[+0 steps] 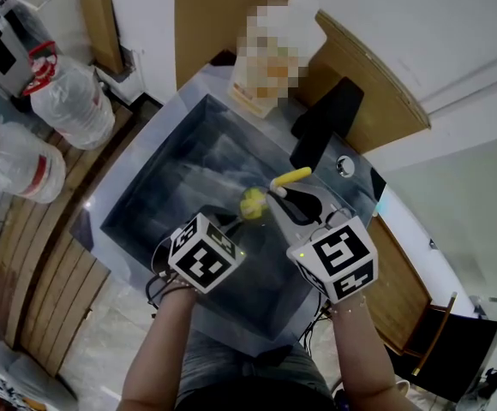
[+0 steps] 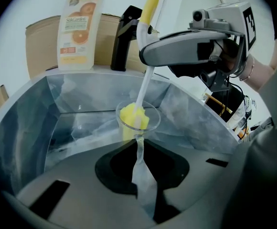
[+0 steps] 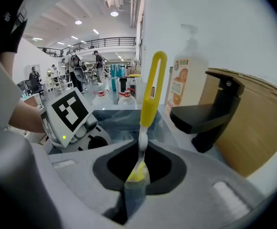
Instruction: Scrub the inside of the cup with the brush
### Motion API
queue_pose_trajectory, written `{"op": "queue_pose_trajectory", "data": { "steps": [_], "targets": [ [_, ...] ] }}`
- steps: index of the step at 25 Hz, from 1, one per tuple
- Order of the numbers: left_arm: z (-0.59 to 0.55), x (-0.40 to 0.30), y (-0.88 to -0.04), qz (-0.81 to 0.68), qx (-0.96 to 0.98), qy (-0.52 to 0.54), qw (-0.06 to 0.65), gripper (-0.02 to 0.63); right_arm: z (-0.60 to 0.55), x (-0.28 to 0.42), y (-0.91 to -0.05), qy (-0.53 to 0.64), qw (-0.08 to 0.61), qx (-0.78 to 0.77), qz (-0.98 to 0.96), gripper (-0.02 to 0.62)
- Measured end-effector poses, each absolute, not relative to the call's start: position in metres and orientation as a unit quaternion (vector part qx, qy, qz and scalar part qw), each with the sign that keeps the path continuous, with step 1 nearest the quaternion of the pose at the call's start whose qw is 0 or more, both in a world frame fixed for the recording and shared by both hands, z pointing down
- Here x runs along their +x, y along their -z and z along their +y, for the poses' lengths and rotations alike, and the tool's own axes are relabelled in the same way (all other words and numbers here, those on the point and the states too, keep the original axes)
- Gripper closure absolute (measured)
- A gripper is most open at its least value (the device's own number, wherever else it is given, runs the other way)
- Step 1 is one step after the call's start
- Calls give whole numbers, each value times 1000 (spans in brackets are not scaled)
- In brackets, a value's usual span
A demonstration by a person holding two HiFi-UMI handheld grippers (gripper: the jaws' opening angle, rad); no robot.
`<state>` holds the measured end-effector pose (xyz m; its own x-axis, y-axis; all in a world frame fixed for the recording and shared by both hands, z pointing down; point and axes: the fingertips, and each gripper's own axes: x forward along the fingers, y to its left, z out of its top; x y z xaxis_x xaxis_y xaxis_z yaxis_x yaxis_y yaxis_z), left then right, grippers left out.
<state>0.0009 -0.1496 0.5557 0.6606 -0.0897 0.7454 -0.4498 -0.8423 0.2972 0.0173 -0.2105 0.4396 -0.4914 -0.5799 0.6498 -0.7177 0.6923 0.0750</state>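
Steel sink (image 1: 158,187), left tongs (image 2: 137,144) clamped on clear cup (image 2: 151,120), right tongs (image 3: 138,175) clamped on brush (image 3: 150,99) inside it

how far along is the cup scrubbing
Done: the left tool grips the clear cup over the sink and the right tool grips the brush. In hand: the brush's yellow sponge head sits inside the cup. Left: the rest of the scrubbing and pulling the brush out; how clean the cup is cannot be judged.
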Motion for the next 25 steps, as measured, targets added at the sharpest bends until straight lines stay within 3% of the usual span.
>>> {"op": "queue_pose_trajectory", "data": {
  "steps": [17, 25],
  "targets": [
    [-149, 5, -555, -165, 871, -370, 277, 548, -171, 43, -436, -122, 322, 375, -861, 561],
    [-150, 7, -555, -152, 874, -383, 259, 548, -162, 23, -425, -98, 345, 352, -865, 563]
  ]
}}
